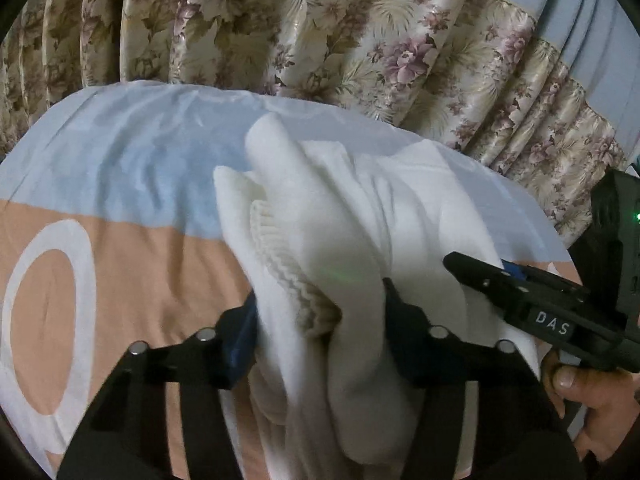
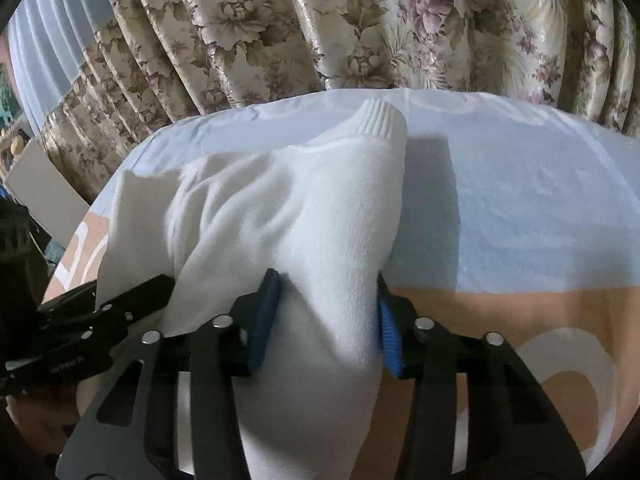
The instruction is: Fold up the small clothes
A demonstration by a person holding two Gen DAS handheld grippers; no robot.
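Knitwear bunched between the jaws, that is the left wrist view: the left hand-held gripper (image 1: 320, 320) is clamped on a thick wad of the white sweater (image 1: 340, 216), ribbed cuff (image 1: 288, 276) caught right in the bite, and the garment runs up and away from the camera over the bed sheet (image 1: 120, 184), its long axis roughly along the gripper's own fingers, tipped a little to the right. The right hand-held gripper (image 1: 508, 280) comes in from the right edge, its tip touching the same cloth, a hand (image 1: 580, 392) under it, floral curtain (image 1: 360, 40) behind the bed. Over to the right wrist view: the right hand-held gripper (image 2: 326, 320) is closed on a fat fold of the white sweater (image 2: 288, 208), blue pads (image 2: 264, 316) pressed into both flanks, and the piece stands up from the grip and leans away toward the curtain (image 2: 320, 24), a ribbed hem or cuff (image 2: 380, 120) topmost at the far end, casting a shadow on the pale blue part of the bed sheet (image 2: 520, 200). The left hand-held gripper (image 2: 120, 304) sits at the left edge against the cloth. To my eye this is the carry-over of a fold: both grips should travel together at one height, keep the cloth taut between them, lay the far edge down first, then release only once it lies flat.
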